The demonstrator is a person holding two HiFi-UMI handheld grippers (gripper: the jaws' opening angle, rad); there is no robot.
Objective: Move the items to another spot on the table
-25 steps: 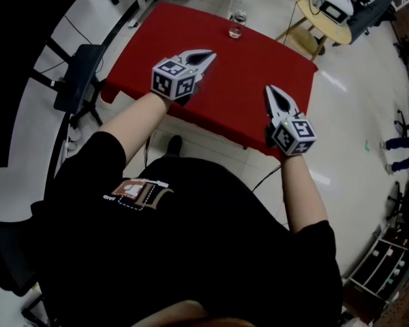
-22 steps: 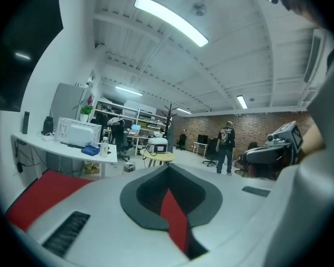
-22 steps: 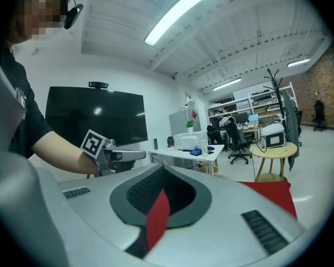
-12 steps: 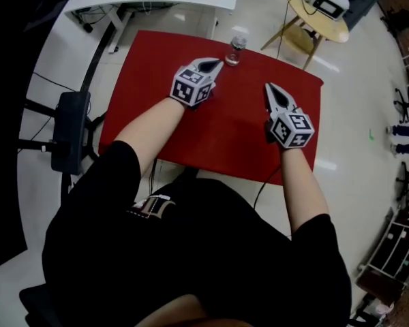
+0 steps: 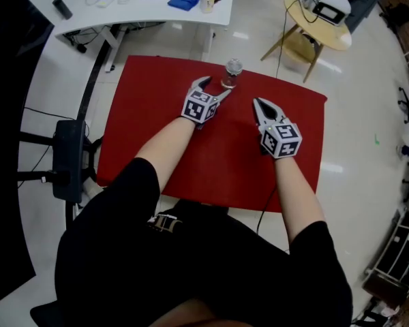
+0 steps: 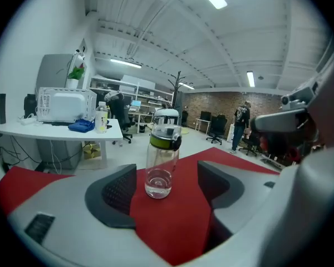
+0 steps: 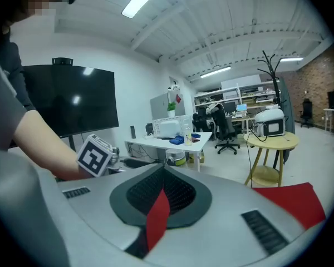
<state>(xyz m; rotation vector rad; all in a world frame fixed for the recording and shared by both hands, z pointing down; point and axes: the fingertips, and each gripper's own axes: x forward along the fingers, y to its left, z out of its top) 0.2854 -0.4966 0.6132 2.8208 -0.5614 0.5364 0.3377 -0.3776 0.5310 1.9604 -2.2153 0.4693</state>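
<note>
A clear water bottle (image 5: 232, 72) with a green band under its lid stands upright near the far edge of the red table (image 5: 143, 142). My left gripper (image 5: 216, 88) is just short of it, and its jaws are opening. In the left gripper view the bottle (image 6: 160, 160) stands a little beyond the two dark pads (image 6: 116, 193), centred on the gap and touching neither. My right gripper (image 5: 258, 103) hovers over the table right of the bottle. It is shut and holds nothing; in the right gripper view only a thin sliver of red shows between its pads (image 7: 175, 193).
Behind the red table is a white desk (image 5: 143, 5) with a blue cloth and small items. A round wooden side table (image 5: 320, 29) carrying a white device stands at the back right. A black chair (image 5: 68, 159) is off the table's left edge.
My left gripper has reached forward to the bottle and its jaws have opened from shut. The right gripper has moved forward a little and stays shut.
</note>
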